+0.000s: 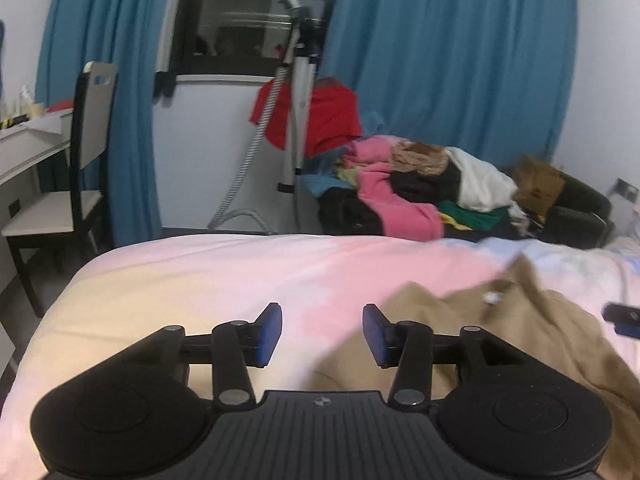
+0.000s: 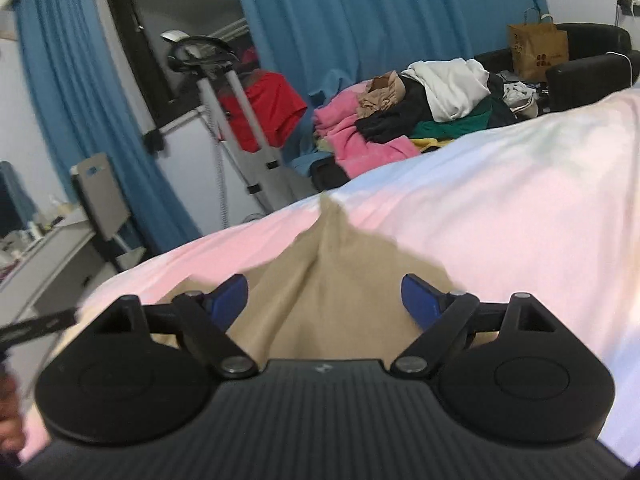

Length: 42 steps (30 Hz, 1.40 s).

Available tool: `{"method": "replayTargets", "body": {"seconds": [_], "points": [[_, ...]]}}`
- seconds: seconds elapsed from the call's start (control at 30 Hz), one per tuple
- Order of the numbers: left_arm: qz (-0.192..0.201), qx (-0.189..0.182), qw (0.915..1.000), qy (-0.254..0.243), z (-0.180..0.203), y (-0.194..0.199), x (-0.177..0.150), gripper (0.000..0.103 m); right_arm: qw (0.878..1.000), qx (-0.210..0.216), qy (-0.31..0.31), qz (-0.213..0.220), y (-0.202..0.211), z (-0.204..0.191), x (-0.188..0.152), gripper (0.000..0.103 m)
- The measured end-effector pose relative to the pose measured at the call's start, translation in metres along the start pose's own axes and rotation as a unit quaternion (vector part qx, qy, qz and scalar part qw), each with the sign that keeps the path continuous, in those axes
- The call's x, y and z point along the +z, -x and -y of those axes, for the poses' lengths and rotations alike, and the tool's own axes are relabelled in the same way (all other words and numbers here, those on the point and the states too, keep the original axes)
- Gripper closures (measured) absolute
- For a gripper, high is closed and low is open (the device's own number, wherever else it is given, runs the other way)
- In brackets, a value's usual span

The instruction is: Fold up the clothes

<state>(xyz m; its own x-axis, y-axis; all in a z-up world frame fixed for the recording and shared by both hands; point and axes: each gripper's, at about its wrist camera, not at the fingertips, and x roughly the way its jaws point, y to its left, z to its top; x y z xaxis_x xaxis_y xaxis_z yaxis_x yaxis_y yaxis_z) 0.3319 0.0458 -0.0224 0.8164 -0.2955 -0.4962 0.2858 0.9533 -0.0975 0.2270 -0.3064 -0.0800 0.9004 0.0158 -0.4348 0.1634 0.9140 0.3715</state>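
Observation:
A tan garment (image 1: 500, 332) lies crumpled on the pink and pastel bedsheet (image 1: 220, 272). My left gripper (image 1: 322, 332) is open and empty, hovering over the sheet at the garment's left edge. In the right wrist view the same tan garment (image 2: 332, 280) lies bunched with a ridge running away from me, on the bedsheet (image 2: 500, 200). My right gripper (image 2: 325, 300) is open and empty, its blue pads (image 2: 420, 300) straddling the cloth just above it. The tip of the right gripper (image 1: 622, 318) shows at the right edge of the left wrist view.
A pile of mixed clothes (image 1: 400, 184) lies beyond the bed, with a brown paper bag (image 2: 538, 46) and a black sofa (image 2: 588, 68). A tripod (image 1: 296, 100) with a red cloth (image 1: 328, 116) stands by the blue curtains (image 1: 440, 60). A chair (image 1: 60, 184) and desk (image 1: 28, 140) are at left.

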Motion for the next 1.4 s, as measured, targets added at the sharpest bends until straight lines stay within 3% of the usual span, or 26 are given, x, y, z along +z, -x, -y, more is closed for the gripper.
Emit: {"method": "replayTargets", "body": {"seconds": [0.13, 0.3, 0.53, 0.7, 0.77, 0.83, 0.9, 0.93, 1.03, 1.1, 1.23, 1.4], "points": [[-0.002, -0.004, 0.9995, -0.03, 0.042, 0.014, 0.001, 0.048, 0.999, -0.012, 0.02, -0.044, 0.067, -0.02, -0.019, 0.018], [-0.019, 0.001, 0.9975, -0.068, 0.088, -0.01, 0.009, 0.047, 0.998, 0.025, -0.037, -0.05, 0.119, -0.025, -0.044, 0.018], [-0.063, 0.005, 0.9906, -0.121, 0.122, -0.095, 0.032, 0.049, 0.999, -0.024, 0.022, -0.016, 0.091, -0.018, -0.057, 0.018], [-0.099, -0.007, 0.9746, -0.201, 0.142, -0.155, 0.034, 0.062, 0.999, -0.036, 0.01, -0.003, 0.068, 0.004, -0.053, 0.018], [-0.126, -0.014, 0.9631, -0.237, 0.15, -0.175, 0.031, 0.07, 0.999, -0.036, 0.001, -0.002, 0.061, 0.012, -0.052, 0.018], [-0.159, -0.016, 0.9475, -0.277, 0.158, -0.193, 0.026, 0.097, 0.999, -0.041, -0.009, -0.009, 0.054, 0.02, -0.054, 0.018], [-0.178, -0.009, 0.9349, -0.307, 0.163, -0.202, 0.018, 0.1, 0.999, -0.044, -0.021, -0.02, 0.046, 0.027, -0.057, 0.018], [-0.177, -0.006, 0.9337, -0.311, 0.164, -0.202, 0.018, 0.101, 0.998, -0.046, -0.026, -0.026, 0.043, 0.029, -0.058, 0.018], [-0.157, 0.024, 0.9434, -0.291, 0.162, -0.196, 0.027, 0.102, 0.998, -0.049, -0.035, -0.034, 0.043, 0.03, -0.059, 0.018], [-0.121, 0.059, 0.9546, -0.266, 0.16, -0.189, 0.043, 0.102, 0.998, -0.047, -0.039, -0.027, 0.051, 0.028, -0.058, 0.018], [-0.05, 0.127, 0.9686, -0.208, 0.153, -0.176, 0.081, 0.102, 0.998, -0.048, -0.028, -0.008, 0.062, 0.022, -0.058, 0.018], [-0.055, 0.139, 0.9727, -0.177, 0.14, -0.189, 0.072, 0.101, 0.998, -0.048, -0.025, -0.009, 0.065, 0.021, -0.057, 0.018]]}}
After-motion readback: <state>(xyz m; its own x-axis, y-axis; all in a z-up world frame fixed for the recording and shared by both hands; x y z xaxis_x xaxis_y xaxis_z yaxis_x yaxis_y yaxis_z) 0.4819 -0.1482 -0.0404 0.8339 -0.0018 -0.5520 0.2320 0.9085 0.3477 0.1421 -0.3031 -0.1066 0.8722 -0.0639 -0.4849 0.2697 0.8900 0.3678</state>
